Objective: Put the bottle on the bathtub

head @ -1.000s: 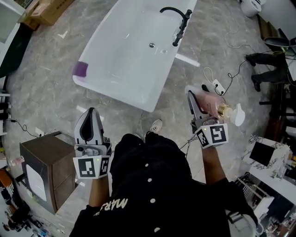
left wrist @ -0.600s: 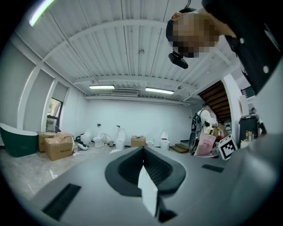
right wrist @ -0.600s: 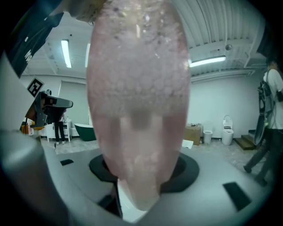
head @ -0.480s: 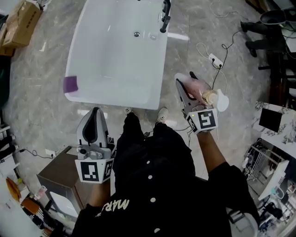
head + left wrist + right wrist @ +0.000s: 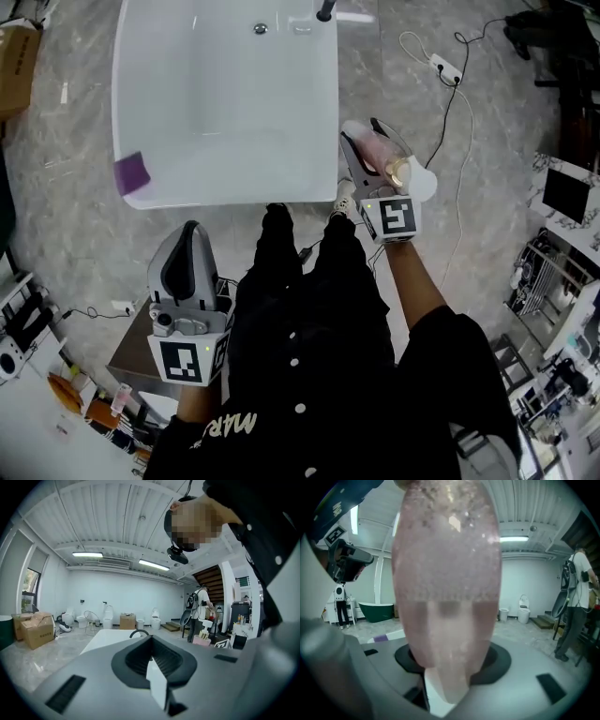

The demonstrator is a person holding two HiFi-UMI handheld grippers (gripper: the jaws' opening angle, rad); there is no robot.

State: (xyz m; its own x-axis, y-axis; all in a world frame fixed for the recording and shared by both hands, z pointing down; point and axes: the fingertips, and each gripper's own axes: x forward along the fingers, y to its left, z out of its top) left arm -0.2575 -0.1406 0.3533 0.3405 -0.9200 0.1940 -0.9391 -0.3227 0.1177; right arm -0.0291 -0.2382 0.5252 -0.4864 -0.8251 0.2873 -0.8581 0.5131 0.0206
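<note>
Both grippers have closed in on the bathtub (image 5: 234, 192) since a second ago. The tub now sits square ahead of me, with its far end and most of the black faucet (image 5: 325, 11) cut off by the top edge. Right gripper (image 5: 364, 141): jaws clamped on the pink bottle (image 5: 382, 150), white pump head (image 5: 421, 184) sticking out on the right. The bottle is in the air just beside the tub's near right corner, not on the rim; can't tell its height against the rim. In the right gripper view the bottle fills the frame and hides the jaw tips. Left gripper (image 5: 190, 234): low on my left, short of the tub, jaws together, nothing between them. Purple patch (image 5: 131, 173) on the near left rim, can't tell what it is. Brown cabinet (image 5: 141, 342) mostly hidden under the left gripper and my torso. Power strip (image 5: 445, 67) with its cable lies on the floor, right of the tub.
</note>
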